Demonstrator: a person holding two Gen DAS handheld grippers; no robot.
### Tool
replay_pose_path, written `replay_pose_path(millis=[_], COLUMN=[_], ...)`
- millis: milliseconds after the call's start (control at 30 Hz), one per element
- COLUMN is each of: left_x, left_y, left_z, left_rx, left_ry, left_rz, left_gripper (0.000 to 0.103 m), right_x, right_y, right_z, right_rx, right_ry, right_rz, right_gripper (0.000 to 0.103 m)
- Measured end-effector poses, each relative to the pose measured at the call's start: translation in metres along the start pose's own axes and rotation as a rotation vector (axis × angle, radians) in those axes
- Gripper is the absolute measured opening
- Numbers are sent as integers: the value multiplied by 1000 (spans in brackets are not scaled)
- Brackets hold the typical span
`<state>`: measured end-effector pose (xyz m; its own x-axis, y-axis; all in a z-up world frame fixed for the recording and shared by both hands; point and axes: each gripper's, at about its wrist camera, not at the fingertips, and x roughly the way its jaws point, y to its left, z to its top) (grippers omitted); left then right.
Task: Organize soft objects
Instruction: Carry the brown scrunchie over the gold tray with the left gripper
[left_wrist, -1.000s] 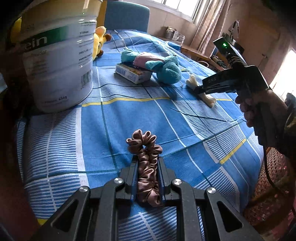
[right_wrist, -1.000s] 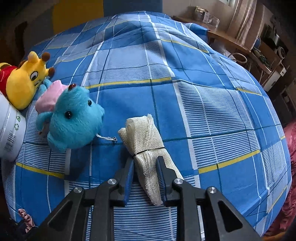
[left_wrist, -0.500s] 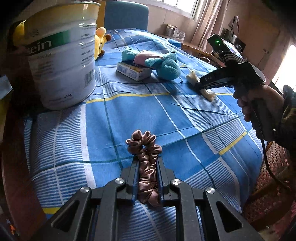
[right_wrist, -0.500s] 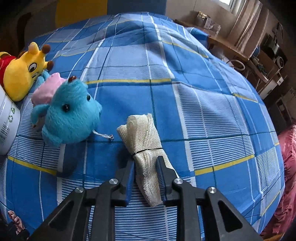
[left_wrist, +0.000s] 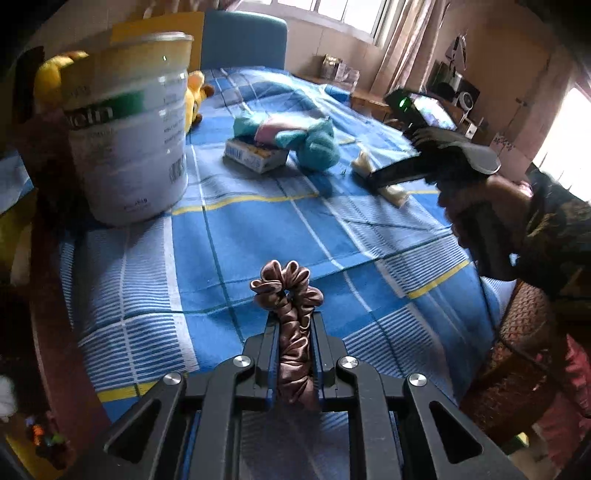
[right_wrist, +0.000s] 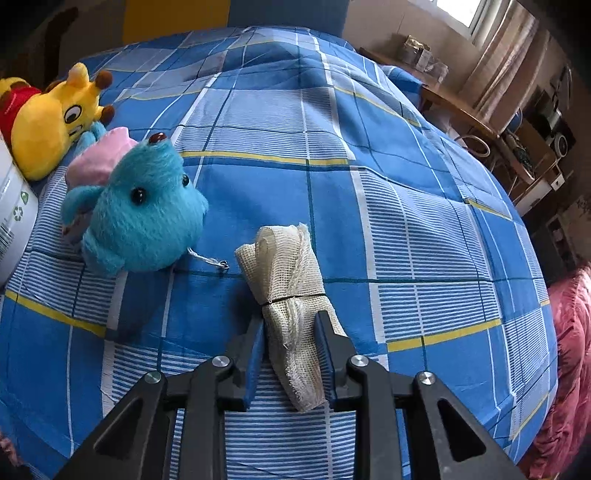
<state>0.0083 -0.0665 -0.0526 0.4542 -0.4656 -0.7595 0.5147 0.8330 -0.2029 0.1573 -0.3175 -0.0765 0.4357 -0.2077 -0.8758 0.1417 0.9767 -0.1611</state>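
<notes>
A brown satin scrunchie (left_wrist: 286, 291) is pinched between the fingers of my left gripper (left_wrist: 293, 325), which is shut on it just above the blue checked tablecloth (left_wrist: 258, 229). My right gripper (right_wrist: 290, 325) is shut on the near half of a cream gauze roll (right_wrist: 284, 258) that lies on the cloth. From the left wrist view, that right gripper (left_wrist: 376, 177) and the roll (left_wrist: 395, 194) sit at the table's right side. A blue plush toy (right_wrist: 144, 218) lies just left of the roll, with a yellow plush toy (right_wrist: 48, 122) beyond it.
A large white tin (left_wrist: 129, 136) stands at the left. A small box (left_wrist: 255, 157) lies under the blue plush toy (left_wrist: 317, 144). A person's hand (left_wrist: 480, 206) holds the right gripper. A blue chair (left_wrist: 243, 40) is behind the table, and a woven seat (left_wrist: 524, 332) at its right edge.
My left gripper has risen and drawn back with the scrunchie, so the tin looks farther off. The right gripper rolled slightly around the gauze roll, which stays on the cloth.
</notes>
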Motion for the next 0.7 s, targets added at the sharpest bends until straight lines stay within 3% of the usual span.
replay_pose_path(millis=[400, 700], left_x=[-72, -132], left_y=[30, 113], left_z=[3, -22], left_rx=[-125, -349], left_ry=[-124, -199], left_rz=[3, 207], left_gripper=[15, 15], right_x=[1, -1], right_y=[-3, 5], right_z=[2, -2], right_rx=[25, -16], right_ry=[10, 2], right_rz=[3, -21], right_gripper=[26, 27])
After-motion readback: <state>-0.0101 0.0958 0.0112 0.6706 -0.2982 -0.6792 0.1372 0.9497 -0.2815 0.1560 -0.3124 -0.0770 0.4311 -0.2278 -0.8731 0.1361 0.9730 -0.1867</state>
